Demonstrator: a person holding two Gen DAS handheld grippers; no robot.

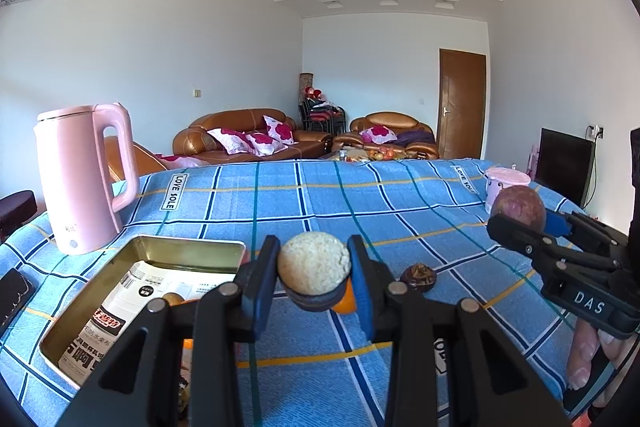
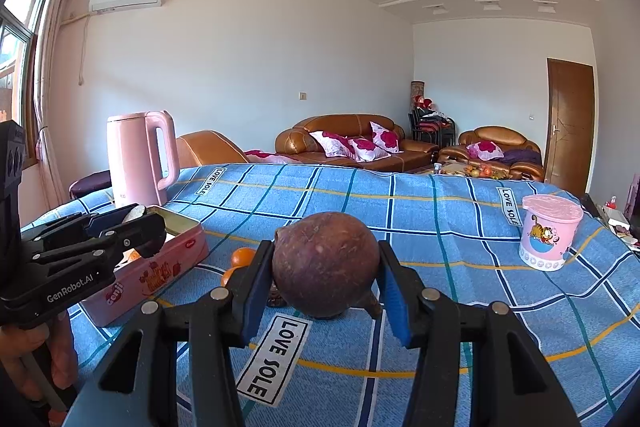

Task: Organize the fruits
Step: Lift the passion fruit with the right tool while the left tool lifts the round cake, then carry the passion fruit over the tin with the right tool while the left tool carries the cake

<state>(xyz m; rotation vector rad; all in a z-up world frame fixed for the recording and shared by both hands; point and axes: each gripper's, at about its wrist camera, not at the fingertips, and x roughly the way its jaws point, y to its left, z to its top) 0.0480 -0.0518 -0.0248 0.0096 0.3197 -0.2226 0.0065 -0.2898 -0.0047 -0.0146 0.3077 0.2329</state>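
Note:
My left gripper (image 1: 314, 269) is shut on a halved fruit (image 1: 314, 263) with a pale cut face and dark rind, held above the blue checked cloth beside an open metal tin (image 1: 92, 307). My right gripper (image 2: 326, 281) is shut on a whole brown-purple round fruit (image 2: 326, 263), raised over the cloth. It also shows at the right of the left wrist view (image 1: 519, 211). Oranges (image 2: 242, 257) lie on the cloth next to the pink tin (image 2: 160, 271). A small dark fruit piece (image 1: 419, 277) lies on the cloth.
A pink kettle (image 1: 80, 179) stands at the back left of the table. A pink cartoon cup with a lid (image 2: 550, 231) stands at the right. A dark flat object (image 1: 14, 293) lies at the left edge. Sofas stand beyond the table.

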